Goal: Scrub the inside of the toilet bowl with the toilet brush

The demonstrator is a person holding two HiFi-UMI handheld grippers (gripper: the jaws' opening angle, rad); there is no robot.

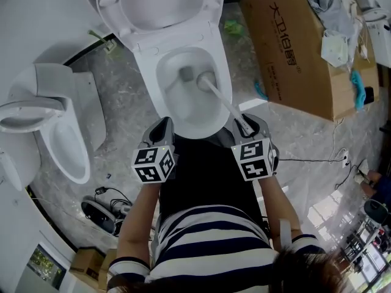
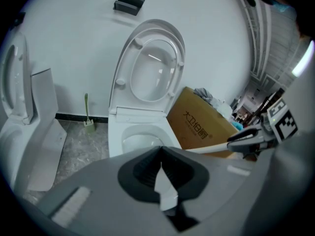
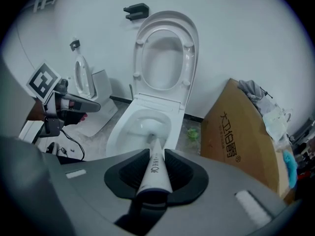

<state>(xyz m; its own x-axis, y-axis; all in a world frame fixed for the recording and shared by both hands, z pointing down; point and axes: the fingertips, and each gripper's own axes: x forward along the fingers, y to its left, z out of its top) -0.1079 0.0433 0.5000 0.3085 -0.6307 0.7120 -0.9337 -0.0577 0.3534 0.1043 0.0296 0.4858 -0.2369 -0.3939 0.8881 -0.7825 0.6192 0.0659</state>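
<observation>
Right tongs (image 3: 157, 152) are clamped tight on the white handle of the toilet brush (image 1: 223, 100), with the handle running straight out between the two dark pads. The grip is near the top end of the handle. From there the stick slants down into the toilet bowl (image 1: 148, 68), and the brush head sits low inside, right by the dark drain opening at the bottom.

Left tongs (image 2: 161, 149) are pressed together with nothing in them. They hang just off the front-left of the bowl's rim, not touching it as far as I can see.

Going outward, the lid (image 1: 160, 5) and seat are flipped up against the white wall. A big cardboard box (image 1: 292, 47) lies on the grey marble floor (image 1: 122, 96) just to the right of the toilet. A second toilet (image 1: 61, 144) stands off to the left, well apart.
</observation>
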